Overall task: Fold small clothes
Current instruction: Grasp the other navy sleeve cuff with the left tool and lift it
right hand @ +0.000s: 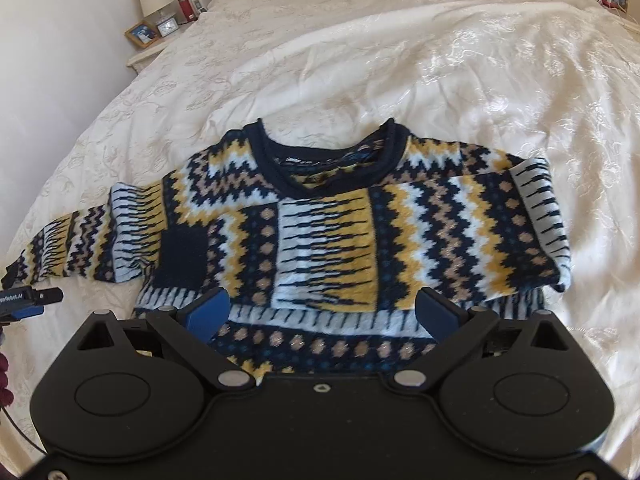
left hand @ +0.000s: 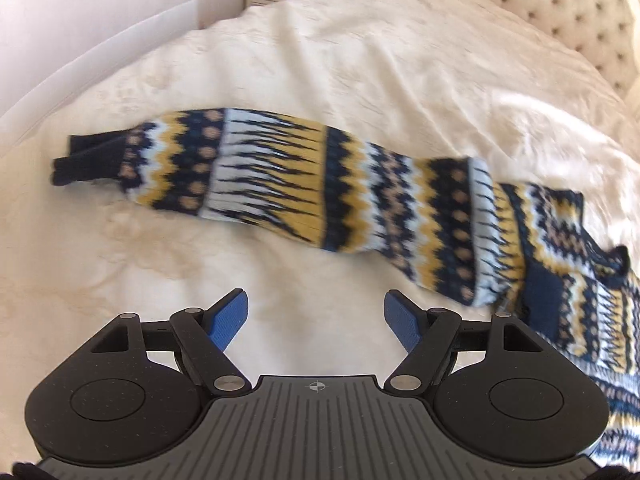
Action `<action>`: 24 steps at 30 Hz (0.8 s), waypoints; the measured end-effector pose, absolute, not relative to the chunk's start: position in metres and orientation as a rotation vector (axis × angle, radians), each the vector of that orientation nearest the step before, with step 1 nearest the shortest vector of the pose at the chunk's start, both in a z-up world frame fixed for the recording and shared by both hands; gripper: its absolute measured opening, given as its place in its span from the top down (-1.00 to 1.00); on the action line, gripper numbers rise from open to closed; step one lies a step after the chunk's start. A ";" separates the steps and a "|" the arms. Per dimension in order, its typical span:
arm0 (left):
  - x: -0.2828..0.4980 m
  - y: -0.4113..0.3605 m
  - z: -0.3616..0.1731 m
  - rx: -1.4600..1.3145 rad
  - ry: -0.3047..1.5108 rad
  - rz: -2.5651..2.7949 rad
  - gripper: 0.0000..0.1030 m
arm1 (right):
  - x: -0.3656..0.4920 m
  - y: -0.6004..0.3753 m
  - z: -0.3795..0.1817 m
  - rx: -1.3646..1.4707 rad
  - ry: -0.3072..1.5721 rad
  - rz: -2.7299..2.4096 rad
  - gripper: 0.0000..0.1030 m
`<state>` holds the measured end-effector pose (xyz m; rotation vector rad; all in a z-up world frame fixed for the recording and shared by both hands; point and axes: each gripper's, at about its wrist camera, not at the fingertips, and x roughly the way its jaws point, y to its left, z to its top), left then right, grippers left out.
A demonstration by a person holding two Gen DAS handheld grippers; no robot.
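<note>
While the patterned sweater point(right hand: 320, 232) lies face up on the cream bedspread point(right hand: 460, 80), collar at twelve o'clock, folding looks barely begun: its nine o'clock sleeve point(left hand: 256, 176) lies stretched out, the three o'clock one seems tucked in. The left gripper point(left hand: 316, 312) and right gripper point(right hand: 322, 312) hover with jaws wide, holding nothing.

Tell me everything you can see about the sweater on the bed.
The sweater is a knitted pullover in navy, mustard, pale blue and tan zigzag and dot bands, with a navy ribbed collar. It lies flat, front up, on the cream bedspread. One sleeve stretches out sideways; the other is folded in. Both grippers, left and right, are open and not gripping it.
</note>
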<state>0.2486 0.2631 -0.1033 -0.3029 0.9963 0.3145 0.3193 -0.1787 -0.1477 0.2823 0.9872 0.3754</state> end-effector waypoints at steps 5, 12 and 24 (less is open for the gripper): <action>0.245 0.330 -0.099 -0.360 0.940 0.431 -0.44 | 0.308 -0.152 -0.141 0.277 0.995 0.404 -0.94; 0.249 0.384 -0.104 -0.442 0.877 0.484 -0.44 | 0.300 -0.120 -0.131 0.270 0.996 0.428 -0.94; 0.277 0.417 -0.132 -0.566 0.878 0.504 0.31 | 0.288 -0.101 -0.126 0.248 1.015 0.442 -0.94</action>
